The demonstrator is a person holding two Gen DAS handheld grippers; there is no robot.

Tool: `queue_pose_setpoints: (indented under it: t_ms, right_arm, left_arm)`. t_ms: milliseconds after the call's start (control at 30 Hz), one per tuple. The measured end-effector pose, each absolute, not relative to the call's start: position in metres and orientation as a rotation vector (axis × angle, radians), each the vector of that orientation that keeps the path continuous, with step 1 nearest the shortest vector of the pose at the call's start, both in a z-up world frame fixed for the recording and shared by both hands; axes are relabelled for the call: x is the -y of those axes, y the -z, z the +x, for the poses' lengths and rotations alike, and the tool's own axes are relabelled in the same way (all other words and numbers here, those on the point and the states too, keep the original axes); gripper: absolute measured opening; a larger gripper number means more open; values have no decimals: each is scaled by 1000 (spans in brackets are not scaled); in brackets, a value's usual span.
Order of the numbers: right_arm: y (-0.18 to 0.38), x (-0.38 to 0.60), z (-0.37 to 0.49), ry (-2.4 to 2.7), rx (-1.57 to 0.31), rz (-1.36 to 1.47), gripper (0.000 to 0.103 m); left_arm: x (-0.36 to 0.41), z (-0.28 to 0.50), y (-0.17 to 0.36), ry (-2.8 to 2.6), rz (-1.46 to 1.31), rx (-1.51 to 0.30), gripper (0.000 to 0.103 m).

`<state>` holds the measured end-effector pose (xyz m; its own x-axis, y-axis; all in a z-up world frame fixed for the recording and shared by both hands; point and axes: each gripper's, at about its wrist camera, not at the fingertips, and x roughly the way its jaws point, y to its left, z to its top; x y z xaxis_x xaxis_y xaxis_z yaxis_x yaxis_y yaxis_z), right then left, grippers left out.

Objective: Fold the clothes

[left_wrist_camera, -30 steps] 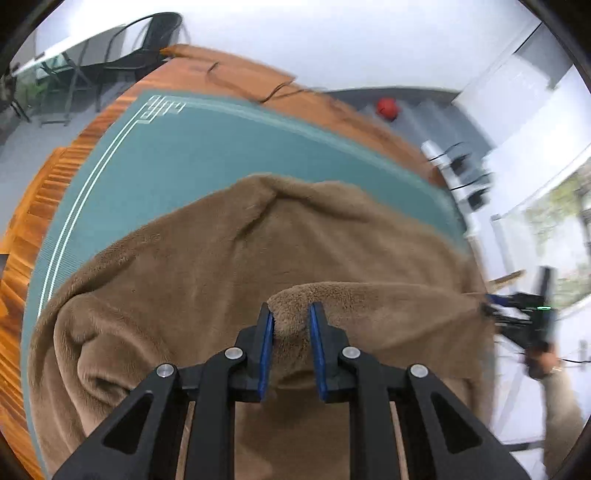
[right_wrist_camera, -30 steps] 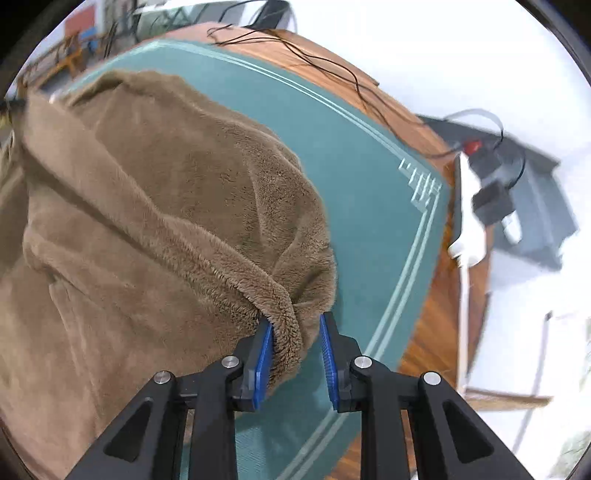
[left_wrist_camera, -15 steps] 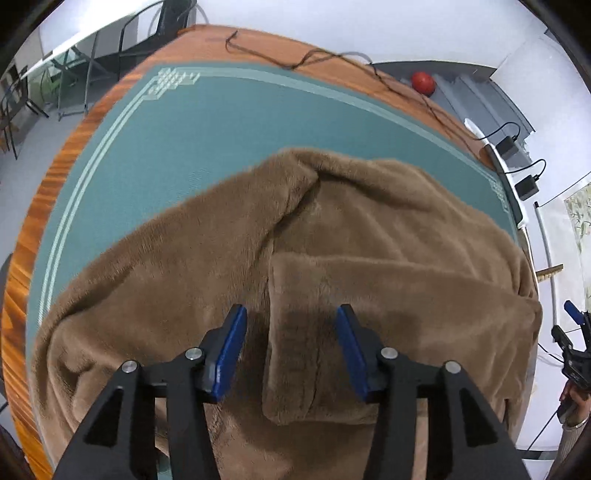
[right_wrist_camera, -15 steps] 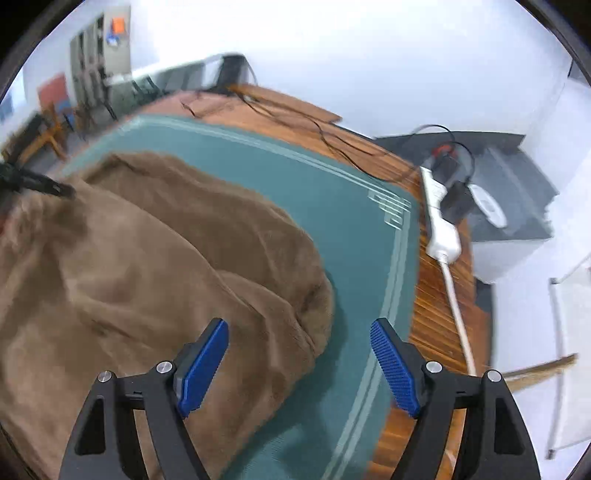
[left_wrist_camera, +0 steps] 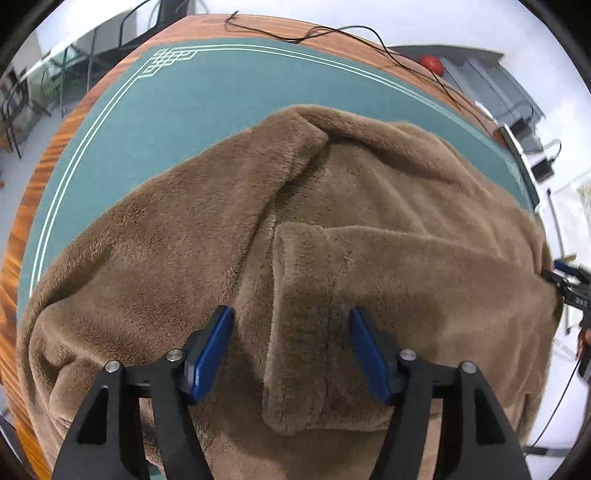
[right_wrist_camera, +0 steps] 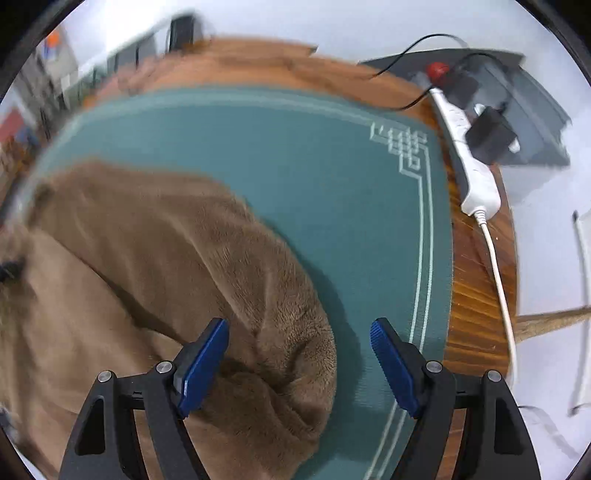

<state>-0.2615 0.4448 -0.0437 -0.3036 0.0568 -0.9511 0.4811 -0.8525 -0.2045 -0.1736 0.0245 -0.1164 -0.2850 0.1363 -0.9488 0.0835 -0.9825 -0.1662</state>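
Both claws, clamped on folds of the garment a second ago, have let go.

Left wrist view: left claw [left_wrist_camera: 291, 347], at lower centre, has its jaws opening; the blue pads [left_wrist_camera: 210, 350] stand apart above the brown fleece garment [left_wrist_camera: 369, 206], with a folded flap between them but unpressed. Garment fills the lower two thirds of the frame, lying on a green mat [left_wrist_camera: 184, 110] with a white line border. Wooden table [left_wrist_camera: 303, 31] shows beyond the mat at top and left. Black cable [left_wrist_camera: 369, 40] trails across the upper table edge; a red round object [left_wrist_camera: 430, 63] sits at upper right. Right claw [left_wrist_camera: 570, 284] appears small at the right edge, touching the garment's border.

Right wrist view (blurred): right claw [right_wrist_camera: 300, 363] stands wide, gripping nothing; the garment's rounded edge lies between and below the pads, over the mat. White power strip [right_wrist_camera: 469, 158] with a black adapter [right_wrist_camera: 489, 138] lies on the table at upper right, its white cord [right_wrist_camera: 498, 277] running down the right side.
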Motion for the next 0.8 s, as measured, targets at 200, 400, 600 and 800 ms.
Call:
queue_pose_setpoints:
  t_ms: [200, 400, 600, 800]
  right_arm:
    - [43, -483, -271, 2448, -873, 1631, 85]
    - [24, -488, -238, 2567, -736, 1497, 85]
    - [-18, -486, -163, 2542, -583, 1232, 87]
    - [-11, -438, -52, 2228, -668, 1082, 87]
  left_arm:
    - [-27, -171, 120, -2476, -1839, 252, 73]
    - [-27, -173, 119, -2444, -1874, 262, 74]
    - [-10, -165, 107, -2409, -1863, 420, 74]
    - [-10, -150, 113, -2327, -1898, 535, 76]
